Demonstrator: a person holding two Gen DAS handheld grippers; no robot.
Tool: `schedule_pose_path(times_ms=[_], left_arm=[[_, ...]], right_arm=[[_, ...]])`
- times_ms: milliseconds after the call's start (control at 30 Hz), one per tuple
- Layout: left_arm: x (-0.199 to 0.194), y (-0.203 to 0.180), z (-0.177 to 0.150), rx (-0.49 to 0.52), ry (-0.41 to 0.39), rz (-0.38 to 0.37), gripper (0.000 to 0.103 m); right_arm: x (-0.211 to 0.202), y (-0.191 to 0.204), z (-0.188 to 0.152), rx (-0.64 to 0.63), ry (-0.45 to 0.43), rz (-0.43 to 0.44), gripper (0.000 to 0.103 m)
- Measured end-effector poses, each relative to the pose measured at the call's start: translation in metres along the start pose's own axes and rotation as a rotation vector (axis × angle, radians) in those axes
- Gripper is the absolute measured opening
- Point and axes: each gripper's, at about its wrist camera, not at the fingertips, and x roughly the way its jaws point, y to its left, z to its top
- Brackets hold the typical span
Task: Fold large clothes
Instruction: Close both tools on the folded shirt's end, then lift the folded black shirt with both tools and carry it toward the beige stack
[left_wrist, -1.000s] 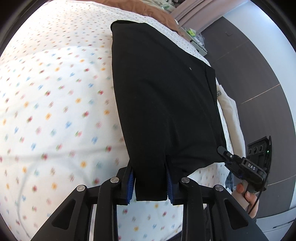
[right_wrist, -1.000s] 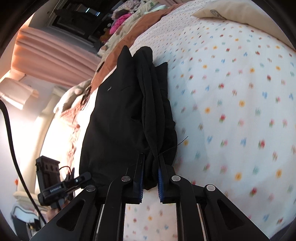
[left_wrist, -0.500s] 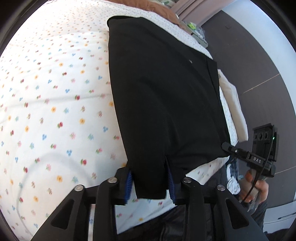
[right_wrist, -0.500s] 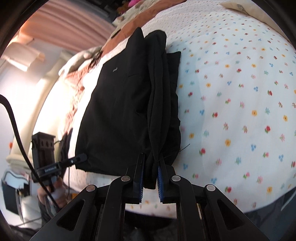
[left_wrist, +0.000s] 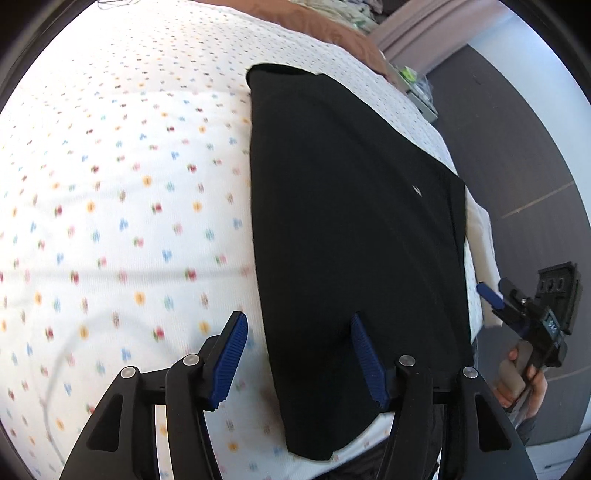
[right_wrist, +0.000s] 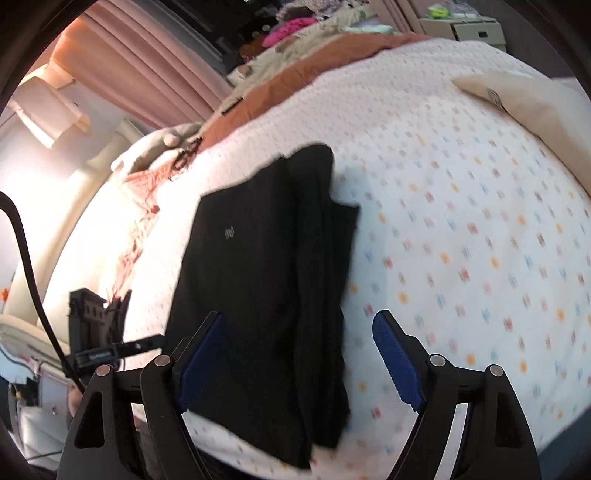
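Note:
A black garment (left_wrist: 351, 221), folded into a long rectangle, lies flat on the flower-dotted bedsheet (left_wrist: 129, 184). My left gripper (left_wrist: 299, 356) hovers over its near left corner; the jaws are opening and the blue pads (left_wrist: 231, 354) do not press the cloth. In the right wrist view the same garment (right_wrist: 258, 266) shows stacked folds along its right side. My right gripper (right_wrist: 297, 356) stands over its near edge, jaws opening wide, nothing pinched. The right gripper (left_wrist: 517, 314) also shows in the left wrist view at the bed's edge, in a hand (left_wrist: 517, 373).
A beige pillow (right_wrist: 517, 99) lies at the far right of the bed. A brown blanket (right_wrist: 314, 62) and piled clothes (right_wrist: 291, 26) sit beyond the sheet. A white folded cloth (left_wrist: 480, 236) lies along the bed's edge, by a dark wall (left_wrist: 517, 147). Pink curtains (right_wrist: 147, 74) hang behind.
Both grippers were shut on the garment's near edge; both have let go and spread their jaws. The garment's hem has dropped flat onto the sheet, and both grippers have drawn back a little.

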Motion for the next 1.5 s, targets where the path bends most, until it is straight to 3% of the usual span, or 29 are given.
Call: schedule_pose_path(times_ms=[333,500,633,767,967,1067,1233,1300,1367,1500], left_arm=[[0.02,0.008,0.053,-0.048,-0.008,-0.004,0.06],[0.032,0.009,0.079,-0.061,-0.018,0.011,0.06],[0.04,0.006,0.094,-0.062,-0.027,0.02,0.06],[0.048,-0.004,0.111,-0.035,-0.068,0.037,0.06],[0.069,-0.023,0.133,0.011,-0.088,0.103,0.06],[0.073,-0.038,0.138,0.059,-0.084,0.136,0.055],[0.08,-0.045,0.141,0.099,-0.074,0.169,0.055],[0.082,-0.037,0.142,0.08,-0.07,0.157,0.057],[0.081,-0.03,0.141,0.058,-0.072,0.14,0.058],[0.078,-0.02,0.132,0.019,-0.057,0.097,0.059]], right_arm=[[0.053,0.002,0.059,0.002,0.022,0.008,0.081],[0.082,-0.009,0.077,0.023,0.06,-0.006,0.064],[0.099,-0.029,0.08,0.066,0.078,-0.001,0.041],[0.11,-0.049,0.071,0.117,0.094,0.027,0.032],[0.107,-0.063,0.06,0.15,0.076,0.053,0.028],[0.101,-0.066,0.06,0.145,0.068,0.041,0.027],[0.093,-0.071,0.059,0.165,0.061,0.034,0.03],[0.087,-0.07,0.059,0.164,0.059,0.017,0.044],[0.084,-0.072,0.058,0.173,0.067,0.023,0.068],[0.089,-0.082,0.055,0.216,0.143,0.132,0.07]])
